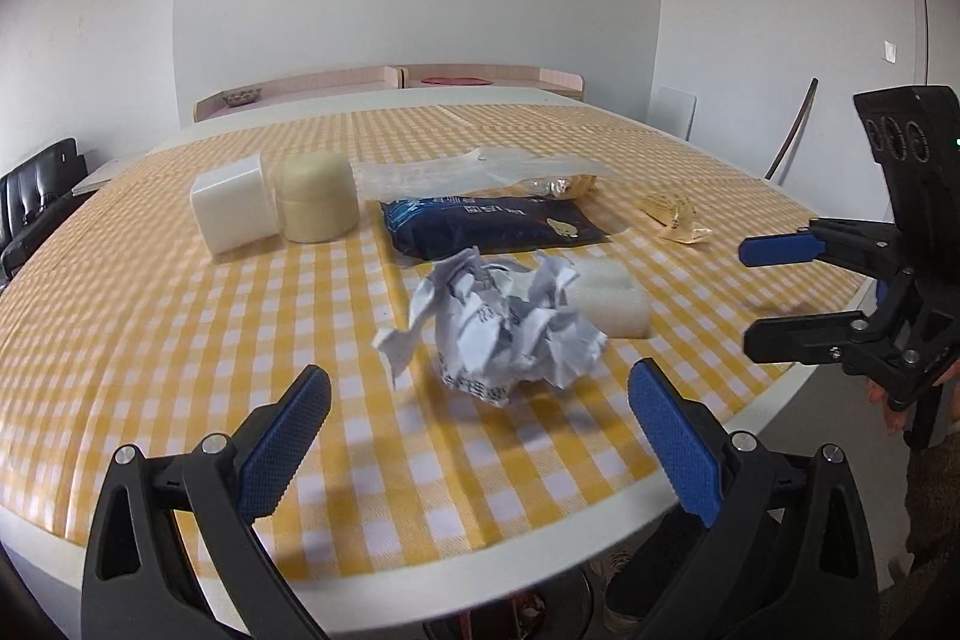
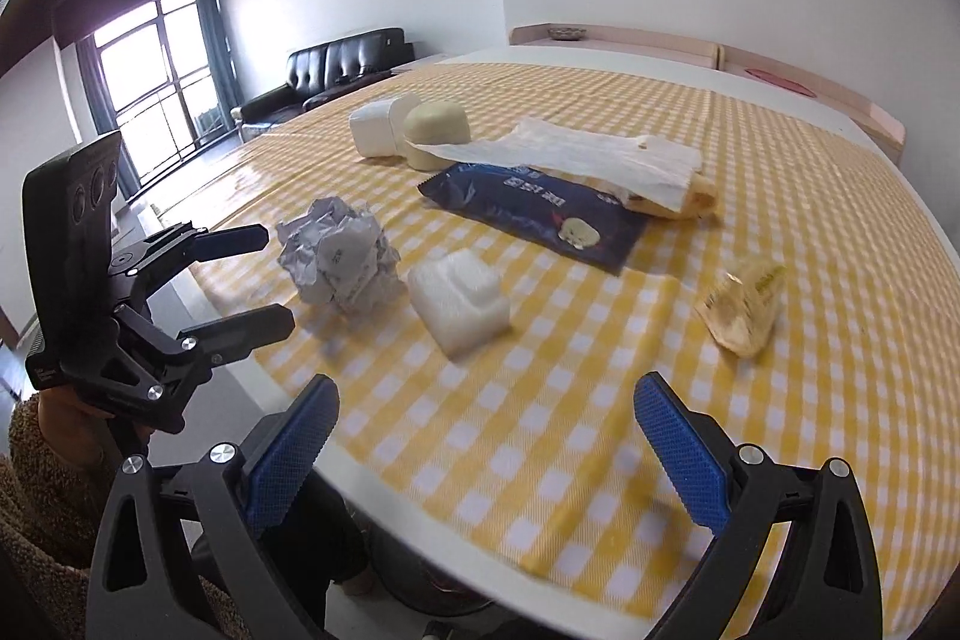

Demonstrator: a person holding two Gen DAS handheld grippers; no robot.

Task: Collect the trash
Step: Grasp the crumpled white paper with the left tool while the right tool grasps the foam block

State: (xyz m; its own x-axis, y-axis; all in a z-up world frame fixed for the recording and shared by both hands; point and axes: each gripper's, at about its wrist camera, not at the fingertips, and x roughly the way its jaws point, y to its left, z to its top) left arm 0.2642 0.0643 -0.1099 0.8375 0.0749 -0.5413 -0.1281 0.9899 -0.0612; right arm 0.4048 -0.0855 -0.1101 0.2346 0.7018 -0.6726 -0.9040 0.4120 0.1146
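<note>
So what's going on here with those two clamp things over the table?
A person holds a two-finger gripper in each hand to clear trash off the checked table. Nothing is picked up yet. The left gripper hangs open just in front of the crumpled paper ball, and the right gripper is open near the white foam block. Wrappers and two containers lie farther back.

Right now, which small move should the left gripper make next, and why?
Probably ease the left gripper forward until its open jaws straddle the crumpled paper ball. The ball lies straight ahead, nearest the table edge, and nothing is held yet. The white foam block sits close beside it, so keep left of that.
</note>
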